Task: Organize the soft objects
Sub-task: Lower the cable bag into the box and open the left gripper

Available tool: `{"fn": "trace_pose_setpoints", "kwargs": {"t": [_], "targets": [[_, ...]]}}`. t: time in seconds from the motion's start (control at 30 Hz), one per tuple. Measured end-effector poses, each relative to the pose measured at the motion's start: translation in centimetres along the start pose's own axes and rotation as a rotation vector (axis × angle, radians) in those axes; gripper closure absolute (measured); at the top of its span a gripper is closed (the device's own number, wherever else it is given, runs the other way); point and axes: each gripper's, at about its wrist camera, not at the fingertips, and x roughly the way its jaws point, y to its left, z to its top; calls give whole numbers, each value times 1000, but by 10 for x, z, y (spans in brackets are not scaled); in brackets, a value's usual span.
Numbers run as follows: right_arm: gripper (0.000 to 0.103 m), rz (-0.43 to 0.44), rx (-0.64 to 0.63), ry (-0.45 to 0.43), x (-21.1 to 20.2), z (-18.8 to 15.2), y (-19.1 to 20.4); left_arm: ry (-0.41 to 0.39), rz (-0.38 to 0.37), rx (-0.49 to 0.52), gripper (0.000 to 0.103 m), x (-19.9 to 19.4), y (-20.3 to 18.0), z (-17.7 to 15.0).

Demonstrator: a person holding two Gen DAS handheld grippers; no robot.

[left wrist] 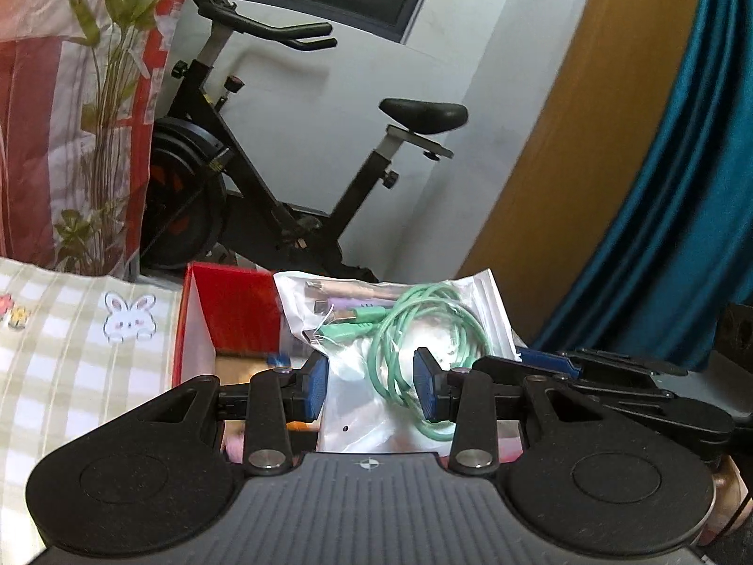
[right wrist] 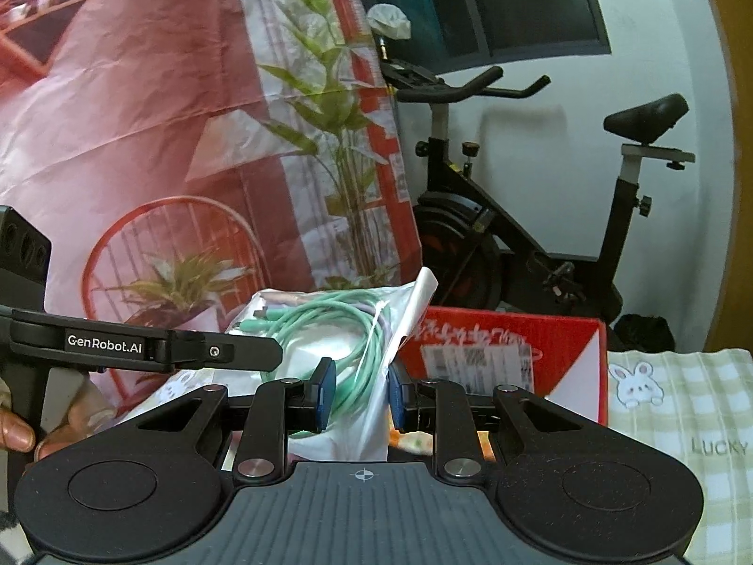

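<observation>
A clear plastic bag (left wrist: 357, 419) with coiled green cables (left wrist: 414, 315) inside hangs in the air between both grippers. My left gripper (left wrist: 372, 386) is shut on the bag's lower part, its blue pads pressing on both sides. In the right wrist view the same bag (right wrist: 329, 343) stands upright, with my right gripper (right wrist: 360, 393) shut on its edge. The bag floats just above and in front of a red cardboard box (left wrist: 235, 310), which stands open. That box (right wrist: 494, 353) lies behind the bag on the right in the right wrist view.
A green checked cloth with a rabbit print (left wrist: 70, 343) (right wrist: 677, 400) lies beside the box. An exercise bike (left wrist: 282, 179) (right wrist: 517, 235) stands behind, by a white wall. A large red printed plastic sheet (right wrist: 164, 141) and a blue curtain (left wrist: 682, 188) flank the scene. A hand (right wrist: 19, 433) holds the left gripper's handle.
</observation>
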Motion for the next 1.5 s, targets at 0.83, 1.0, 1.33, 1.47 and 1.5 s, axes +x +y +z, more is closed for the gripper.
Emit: {"fn": "trace_pose_setpoints", "kwargs": {"t": [0.83,1.0,1.33,1.47,1.5], "targets": [[78,-181,196,341,142,-13,-77,291,96,-28,63,131,36,6],[75,-228,209,370,149,-15,-77,304,95,-11,50,132,35,8],[72,-230,171,275,128,-12,-69,252,148,11,39,107,29,15],[72,-226,120,260,111,-6,-57,216,163,33,39,87,25,22],[72,-227,106,256,107,-5,-53,208,164,43,39,82,23,23]]}}
